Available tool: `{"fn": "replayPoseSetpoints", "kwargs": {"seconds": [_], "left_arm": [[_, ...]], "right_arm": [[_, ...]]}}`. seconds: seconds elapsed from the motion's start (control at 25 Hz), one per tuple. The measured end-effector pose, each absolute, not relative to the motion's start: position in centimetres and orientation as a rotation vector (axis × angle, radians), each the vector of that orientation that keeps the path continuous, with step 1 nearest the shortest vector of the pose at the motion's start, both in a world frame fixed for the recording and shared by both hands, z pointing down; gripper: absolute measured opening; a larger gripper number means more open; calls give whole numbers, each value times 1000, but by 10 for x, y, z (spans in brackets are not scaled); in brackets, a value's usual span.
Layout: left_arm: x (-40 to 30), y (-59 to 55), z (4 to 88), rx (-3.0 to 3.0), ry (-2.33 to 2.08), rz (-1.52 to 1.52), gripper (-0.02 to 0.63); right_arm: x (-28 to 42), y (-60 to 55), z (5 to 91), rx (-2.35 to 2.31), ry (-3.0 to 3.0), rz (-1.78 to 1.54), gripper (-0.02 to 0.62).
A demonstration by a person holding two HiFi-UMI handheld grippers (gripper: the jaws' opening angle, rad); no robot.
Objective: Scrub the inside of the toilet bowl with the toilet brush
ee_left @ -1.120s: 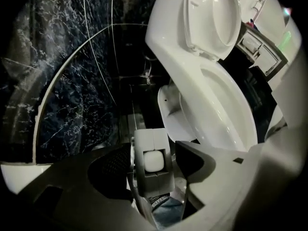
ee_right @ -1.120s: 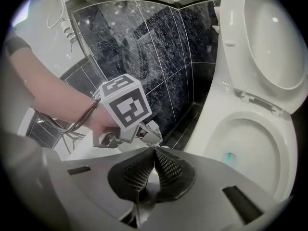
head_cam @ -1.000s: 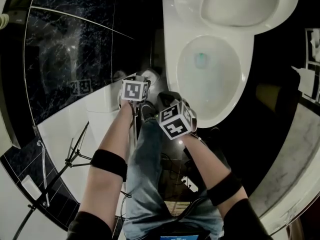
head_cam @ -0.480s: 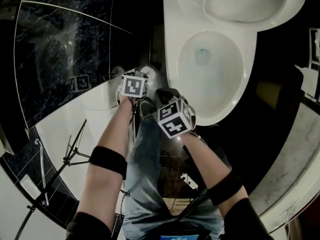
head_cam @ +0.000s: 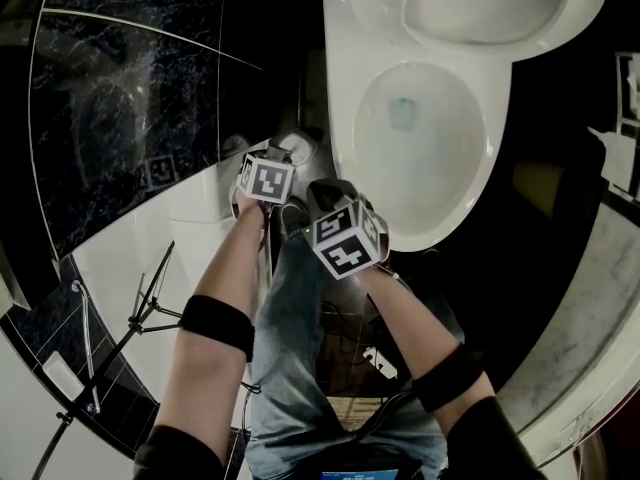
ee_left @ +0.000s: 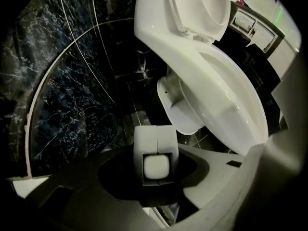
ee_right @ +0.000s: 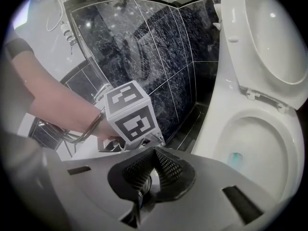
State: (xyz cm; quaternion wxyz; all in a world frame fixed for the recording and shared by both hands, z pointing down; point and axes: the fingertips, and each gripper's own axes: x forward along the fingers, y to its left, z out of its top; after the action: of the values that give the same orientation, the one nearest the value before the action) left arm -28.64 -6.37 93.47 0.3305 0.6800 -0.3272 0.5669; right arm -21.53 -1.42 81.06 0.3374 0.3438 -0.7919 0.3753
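two marker cubes carry the only print that can be made out. each has bold black-and-white square patterns, one on the left gripper (head_cam: 267,181) and one on the right gripper (head_cam: 345,240). a smaller square marker (head_cam: 160,172) of the same kind shows faintly on the dark marbled wall tiles (head_cam: 120,88).

the toilet brush handle (ee_left: 156,146) is white, with a seam down its middle and a rounded-square cap. the left gripper view shows it end-on, cap toward the camera, with its long axis running straight away along the line of the jaws. in the head view that gripper points straight down, so the handle stands upright, cap uppermost. it is outside the bowl (head_cam: 420,168), on the toilet's left side, between the foot of the toilet and the tiled wall.

the left gripper's jaws have just been closing with the handle between them. they are black and merge into the dark hollow on either side of it, so i cannot tell whether the pads already press on it.

the right gripper's black mesh jaws are pressed together, with their tips meeting in a point. it hangs just beside the left gripper, tilted down over the near rim of the bowl.

the lid (head_cam: 480,3) stands raised, and a greenish patch (head_cam: 402,113) shows in the water at the bottom of the bowl.
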Motion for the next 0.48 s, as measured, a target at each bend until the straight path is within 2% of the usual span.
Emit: {"fn": "replayPoseSetpoints", "kwargs": {"seconds": [0.48], "left_arm": [[-288,-66,919,1782,-870,1471,181]], "right_arm": [[-206,-15,802,904,-2068,992,6]]}}
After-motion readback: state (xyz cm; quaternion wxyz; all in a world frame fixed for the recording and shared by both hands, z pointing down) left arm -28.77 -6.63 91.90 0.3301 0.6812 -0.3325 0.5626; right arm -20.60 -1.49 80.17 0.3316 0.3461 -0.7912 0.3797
